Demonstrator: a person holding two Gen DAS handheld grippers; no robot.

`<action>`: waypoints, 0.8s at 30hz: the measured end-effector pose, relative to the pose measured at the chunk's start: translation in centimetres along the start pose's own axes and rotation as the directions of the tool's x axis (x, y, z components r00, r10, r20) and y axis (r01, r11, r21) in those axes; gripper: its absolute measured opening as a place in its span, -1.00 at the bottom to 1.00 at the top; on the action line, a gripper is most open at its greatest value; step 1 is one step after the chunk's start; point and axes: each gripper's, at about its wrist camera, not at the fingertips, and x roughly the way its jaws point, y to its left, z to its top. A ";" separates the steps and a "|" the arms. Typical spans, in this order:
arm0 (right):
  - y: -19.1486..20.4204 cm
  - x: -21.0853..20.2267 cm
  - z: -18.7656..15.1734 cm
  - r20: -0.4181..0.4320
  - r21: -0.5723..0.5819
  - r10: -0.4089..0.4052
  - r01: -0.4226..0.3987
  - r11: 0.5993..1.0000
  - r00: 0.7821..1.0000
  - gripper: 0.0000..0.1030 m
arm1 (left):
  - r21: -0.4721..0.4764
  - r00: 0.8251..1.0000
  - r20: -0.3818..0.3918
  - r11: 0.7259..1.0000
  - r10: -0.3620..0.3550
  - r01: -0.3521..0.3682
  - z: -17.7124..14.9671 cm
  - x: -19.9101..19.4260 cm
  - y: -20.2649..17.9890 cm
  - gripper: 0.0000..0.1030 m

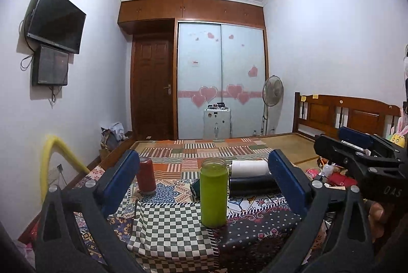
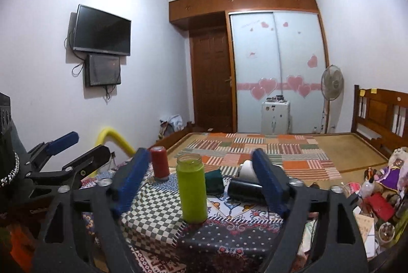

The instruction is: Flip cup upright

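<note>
Starting on the left: you're holding your left hand-held gripper (image 1: 204, 181) wide open, nothing between its blue pads, hovering just short of the patchwork-cloth-covered surface (image 1: 165, 227). Sitting just inside that left pad is a red cylindrical cup (image 1: 146, 176), standing on end. I can't tell whether its mouth is facing up or down.

In the middle, a tall lime-green glass cup (image 1: 213, 194) is standing with its open mouth up, so that one looks done to me. Behind it something small and dark green (image 2: 214, 181) is lying on the cloth; I can't tell what it is.

Moving right, a white cylindrical cup (image 1: 248, 168) and a black cylindrical cup (image 1: 252, 186) are lying on their sides, the black one nearer you and the two close together, maybe touching. My guess is one of these is what you're flipping.

Your right hand-held gripper (image 2: 201, 178) is also gaping wide and empty, its right pad covering part of both.

What I'd be worrying about:
- The green cup is standing right in your reach path, so going straight in risks tipping it.
- The lying cups are round, so a pad nudging one before you're closing on it will probably send it rolling into its neighbour or off the edge.
- The cloth is looking loose and rumpled, so a tall cup set down on a fold may topple.
</note>
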 end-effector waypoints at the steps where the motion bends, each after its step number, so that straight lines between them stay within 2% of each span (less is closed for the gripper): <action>1: 0.1 -0.1 -0.1 0.004 -0.005 -0.006 0.006 1.000 1.000 0.67 | 0.002 1.000 -0.002 1.000 0.001 -0.001 0.0 -0.2 -0.2 1.00; 3: 0.4 -0.4 -0.3 0.006 -0.013 -0.012 0.012 1.000 1.000 0.75 | 0.001 1.000 -0.004 1.000 0.007 -0.007 0.1 -0.5 -0.3 1.00; 4: 0.4 -0.4 -0.3 0.010 -0.011 -0.018 0.018 1.000 1.000 0.83 | 0.002 1.000 -0.005 1.000 0.009 -0.009 0.1 -0.7 -0.3 1.00; 5: 0.4 -0.7 -0.5 0.018 -0.006 -0.027 0.027 1.000 0.999 1.00 | 0.003 1.000 -0.004 1.000 0.012 -0.011 0.1 -0.8 -0.4 1.00; 24: 0.8 -1.5 -1.2 0.041 -0.026 -0.060 0.061 0.998 0.997 1.00 | 0.000 1.000 0.002 1.000 0.021 -0.021 -0.2 -1.1 -0.2 1.00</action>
